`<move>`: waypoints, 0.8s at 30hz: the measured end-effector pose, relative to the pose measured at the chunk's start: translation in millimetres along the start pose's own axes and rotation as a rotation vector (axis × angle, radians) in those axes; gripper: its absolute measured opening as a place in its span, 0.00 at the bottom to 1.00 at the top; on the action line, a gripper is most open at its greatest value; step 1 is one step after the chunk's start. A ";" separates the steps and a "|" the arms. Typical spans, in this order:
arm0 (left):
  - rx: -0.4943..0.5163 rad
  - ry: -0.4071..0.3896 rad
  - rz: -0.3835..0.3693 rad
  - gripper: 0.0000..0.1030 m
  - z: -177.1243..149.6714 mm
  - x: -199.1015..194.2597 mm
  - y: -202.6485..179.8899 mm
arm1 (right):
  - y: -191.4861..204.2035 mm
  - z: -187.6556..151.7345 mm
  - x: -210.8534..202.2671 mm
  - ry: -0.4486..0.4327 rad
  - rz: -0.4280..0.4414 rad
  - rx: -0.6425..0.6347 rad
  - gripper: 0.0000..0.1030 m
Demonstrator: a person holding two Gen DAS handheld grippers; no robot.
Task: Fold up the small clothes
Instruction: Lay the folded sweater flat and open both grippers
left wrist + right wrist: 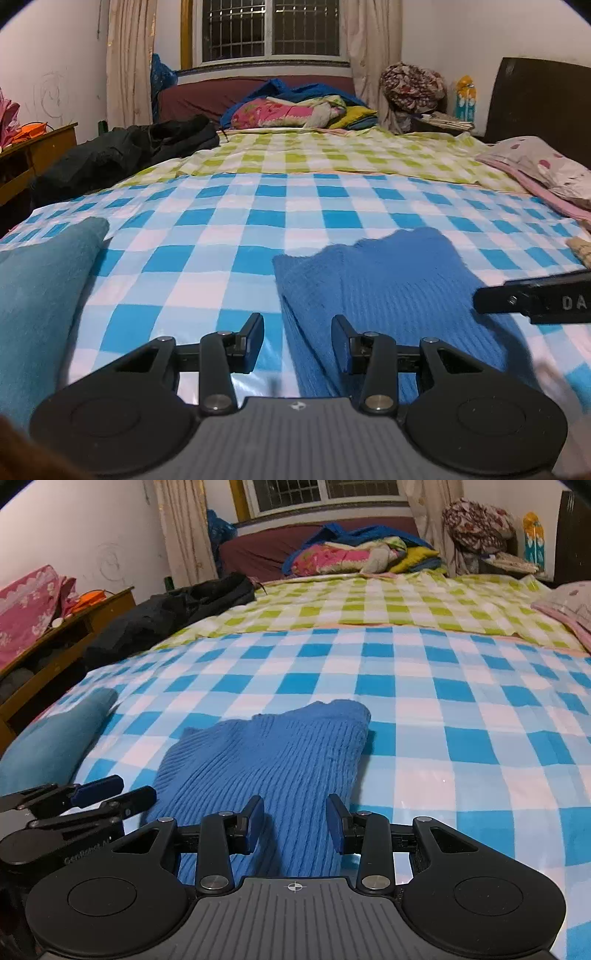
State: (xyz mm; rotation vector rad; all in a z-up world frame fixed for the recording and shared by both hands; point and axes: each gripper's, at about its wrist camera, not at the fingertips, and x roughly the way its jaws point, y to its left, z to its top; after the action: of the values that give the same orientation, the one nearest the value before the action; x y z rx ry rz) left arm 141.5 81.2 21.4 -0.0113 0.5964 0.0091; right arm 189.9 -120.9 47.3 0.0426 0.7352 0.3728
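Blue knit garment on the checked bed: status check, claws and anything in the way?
Both claws, left and right, open, gripping nothing. Blue knit garment lies folded on the checked sheet, under both claws. Teal cloth off to the left, clear of it.

teal cloth (pixel 40 295) cropped, perhaps a towel
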 end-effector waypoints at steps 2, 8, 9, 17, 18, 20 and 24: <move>0.016 0.013 -0.005 0.44 -7.3 -5.0 -5.1 | 3.6 -4.9 -7.1 -0.005 0.001 -0.013 0.34; 0.038 0.066 0.021 0.45 -21.7 -3.3 -11.5 | 10.6 -23.1 -9.2 0.025 -0.028 -0.050 0.35; 0.034 0.066 0.024 0.45 -21.2 -5.3 -10.7 | 10.0 -23.7 -12.0 0.024 -0.025 -0.044 0.35; 0.004 0.090 0.029 0.45 -27.2 -16.3 -2.7 | 6.4 -35.5 -24.8 0.038 -0.022 -0.025 0.35; 0.002 0.096 0.027 0.45 -28.9 -17.8 -3.0 | 6.1 -37.8 -24.2 0.045 -0.025 -0.020 0.35; -0.005 0.100 0.019 0.44 -32.6 -23.1 -3.5 | 5.2 -41.1 -27.8 0.044 -0.020 -0.005 0.35; -0.009 0.113 0.003 0.45 -40.4 -30.3 -6.8 | 7.0 -49.6 -33.8 0.048 -0.028 -0.013 0.36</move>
State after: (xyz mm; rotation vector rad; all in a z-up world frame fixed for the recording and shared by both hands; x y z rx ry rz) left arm 93.8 73.7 5.1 -0.0202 0.7098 0.0139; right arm 131.9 -130.7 33.4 0.0107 0.7795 0.3526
